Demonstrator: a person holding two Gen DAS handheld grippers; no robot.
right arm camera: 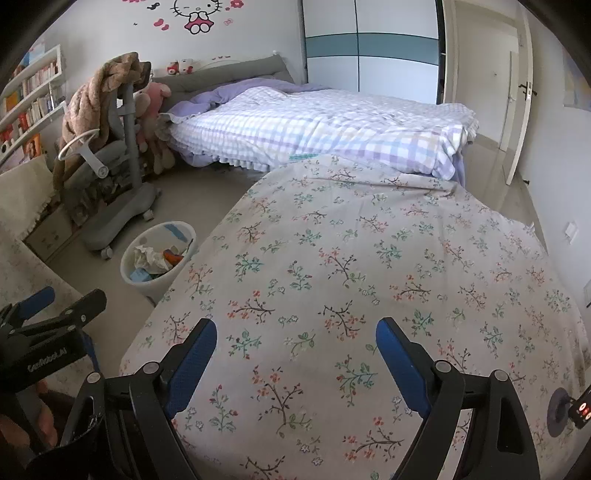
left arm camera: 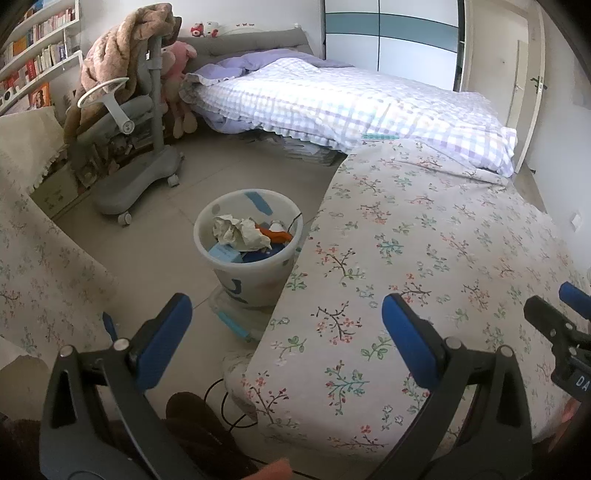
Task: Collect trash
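Both claws hang over the floral tablecloth (right arm camera: 369,258), and neither carries anything. The left gripper (left arm camera: 286,317) has its blue pads spread wide apart, nothing between them; the right gripper (right arm camera: 295,343) is just as wide open above the flowered cloth.

Writing first: in the right wrist view, the left gripper's black body shows a white label, too blurred to read with confidence. In the left wrist view, the edge of the right gripper (left arm camera: 565,332) carries the letters "DA", cut off by the frame. On the wall, a Hello Kitty sticker (right arm camera: 199,14) winks, its top clipped by the lens.

The trash sits in the white wastebasket (left arm camera: 221,218) on the floor, tucked right against the table's cloth edge. Inside it: crumpled paper (left arm camera: 240,230), something orange, a light-blue box. The basket's far right side is hidden behind the cloth, and a dark mark printed on its front is only partly visible.

Beyond stand a grey rolling chair (left arm camera: 140,110) draped with a brown fluffy blanket (left arm camera: 110,55), a pink plush toy (left arm camera: 177,62), and the bed with its checked quilt (left arm camera: 332,99). The bookshelf (left arm camera: 37,48) spines are too small to read. A small device with red lights (right arm camera: 581,408) is cut off at the right rim.
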